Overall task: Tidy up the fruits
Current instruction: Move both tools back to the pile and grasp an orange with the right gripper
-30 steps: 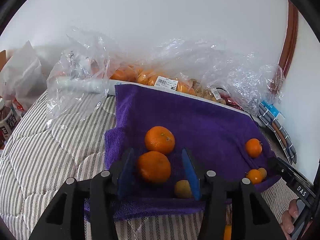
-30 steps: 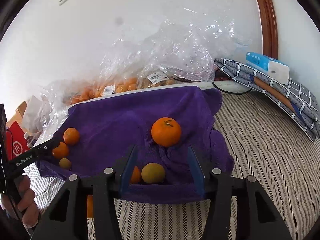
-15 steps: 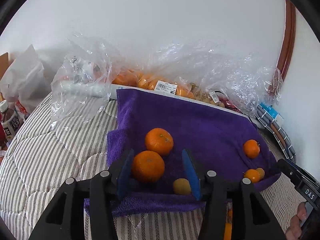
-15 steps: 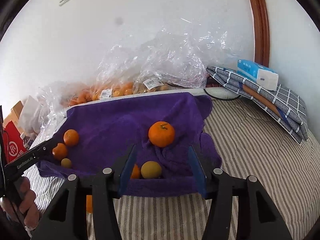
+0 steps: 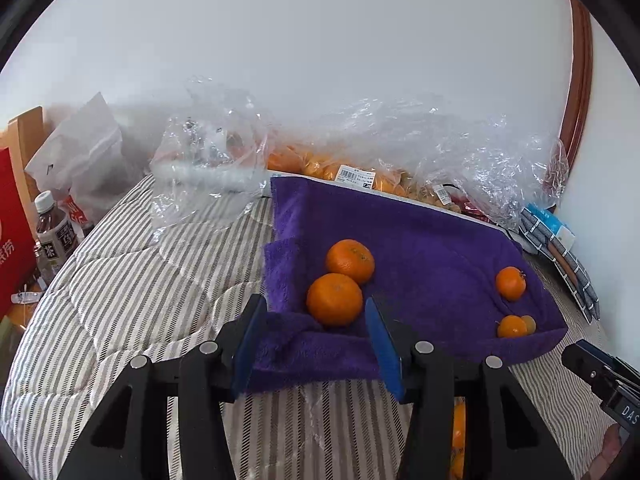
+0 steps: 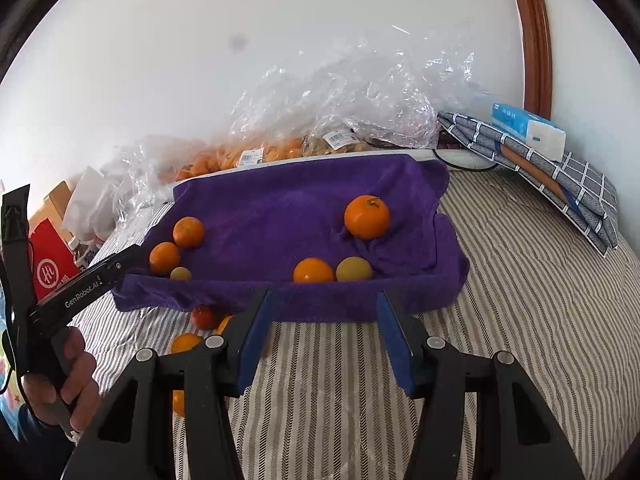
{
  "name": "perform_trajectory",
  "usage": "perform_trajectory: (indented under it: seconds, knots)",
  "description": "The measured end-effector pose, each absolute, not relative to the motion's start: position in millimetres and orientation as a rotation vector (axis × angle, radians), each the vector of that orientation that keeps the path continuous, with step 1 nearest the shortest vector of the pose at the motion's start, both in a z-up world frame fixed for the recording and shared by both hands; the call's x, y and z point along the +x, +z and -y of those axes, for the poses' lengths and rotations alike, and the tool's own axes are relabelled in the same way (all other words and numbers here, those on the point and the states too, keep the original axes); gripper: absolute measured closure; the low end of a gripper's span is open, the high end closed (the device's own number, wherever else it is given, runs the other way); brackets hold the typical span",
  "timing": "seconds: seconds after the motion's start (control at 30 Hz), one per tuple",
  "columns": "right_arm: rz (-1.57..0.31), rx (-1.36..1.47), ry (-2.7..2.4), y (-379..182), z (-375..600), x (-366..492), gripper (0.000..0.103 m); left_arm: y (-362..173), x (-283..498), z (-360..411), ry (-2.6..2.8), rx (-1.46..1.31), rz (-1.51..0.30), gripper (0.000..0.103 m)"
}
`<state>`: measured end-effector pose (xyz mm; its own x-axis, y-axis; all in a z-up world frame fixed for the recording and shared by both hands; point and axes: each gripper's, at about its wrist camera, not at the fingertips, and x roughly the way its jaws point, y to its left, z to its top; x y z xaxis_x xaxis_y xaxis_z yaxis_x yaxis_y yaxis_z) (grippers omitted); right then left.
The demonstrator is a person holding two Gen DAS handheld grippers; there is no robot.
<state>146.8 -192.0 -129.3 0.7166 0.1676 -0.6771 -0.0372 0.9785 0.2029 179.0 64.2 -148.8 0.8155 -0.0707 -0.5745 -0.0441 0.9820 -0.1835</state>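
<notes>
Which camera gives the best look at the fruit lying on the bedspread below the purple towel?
The right wrist view: the loose fruit lies in plain sight beside the towel. The left wrist view shows only an orange sliver behind its own tongs.

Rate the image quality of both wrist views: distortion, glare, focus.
Left wrist view: strong fisheye bend, black corners; the door frame curves; glare on the plastic bags; the oranges are sharp. Right wrist view: same bend; even daylight, soft shadows; the purple towel is sharp, and the bags shine.
</notes>
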Motion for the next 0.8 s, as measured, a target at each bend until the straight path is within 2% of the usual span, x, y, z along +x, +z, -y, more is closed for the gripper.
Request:
perform_trajectory:
  seconds: [0.2,0.6,0.8]
  knots:
    - [-0.796,0.165,0.131,-136.9,180.6,135.5,0.05,-155.8,156.4,-84.4,0.001,-0.191,-0.66,0.054]
    - [-0.855,0.092,0.252,-153.2,139.3,152.7,0.064,-163.6,151.4,-94.8,0.026,-0.218,-0.718,0.049]
    - [-0.928,0.079,0.292,-167.6,125.9,173.3,0.067,-169.3,157.5,-99.1,0.024,-0.244,-0.759,0.049]
